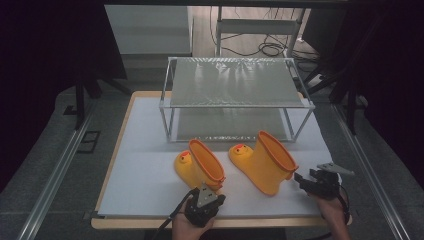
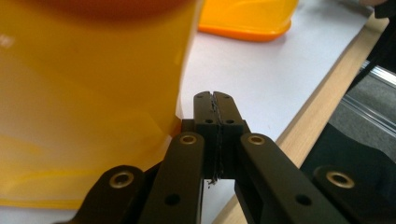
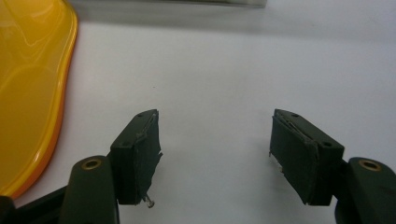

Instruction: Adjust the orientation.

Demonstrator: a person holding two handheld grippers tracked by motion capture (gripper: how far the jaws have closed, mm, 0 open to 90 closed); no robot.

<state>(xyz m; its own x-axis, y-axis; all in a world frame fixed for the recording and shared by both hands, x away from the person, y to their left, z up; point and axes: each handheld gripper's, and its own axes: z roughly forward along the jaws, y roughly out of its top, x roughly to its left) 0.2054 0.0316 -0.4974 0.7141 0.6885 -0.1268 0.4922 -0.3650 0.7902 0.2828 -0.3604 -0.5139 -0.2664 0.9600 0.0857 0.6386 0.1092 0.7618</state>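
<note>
1. Wire rack (image 1: 235, 90): a two-tier metal frame with mesh shelves, standing at the far middle of the white table mat (image 1: 145, 130). It serves as the landmark for all places below.
2. Left boot (image 1: 199, 167): a yellow rubber boot with an orange rim and a duck face at the toe, standing upright on the mat just in front of the rack's near left corner.
3. Right boot (image 1: 265, 161): the matching boot, standing upright in front of the rack's near right half, a small gap apart from the left boot, its toe pointing towards it.
4. Left gripper (image 1: 204, 197): held in the person's hand on the near side of the left boot, away from the rack. Its jaws are pressed fully together with nothing between them; in the left gripper view the closed tips (image 2: 215, 109) lie just beside the boot's yellow wall (image 2: 88, 93), and contact cannot be told.
5. Right gripper (image 1: 305, 181): held at the near right of the right boot, farther from the rack than the boot. Its jaws stand wide apart over bare mat (image 3: 215, 133), holding nothing; the boot's orange-edged side (image 3: 28, 93) lies beside one jaw.
</note>
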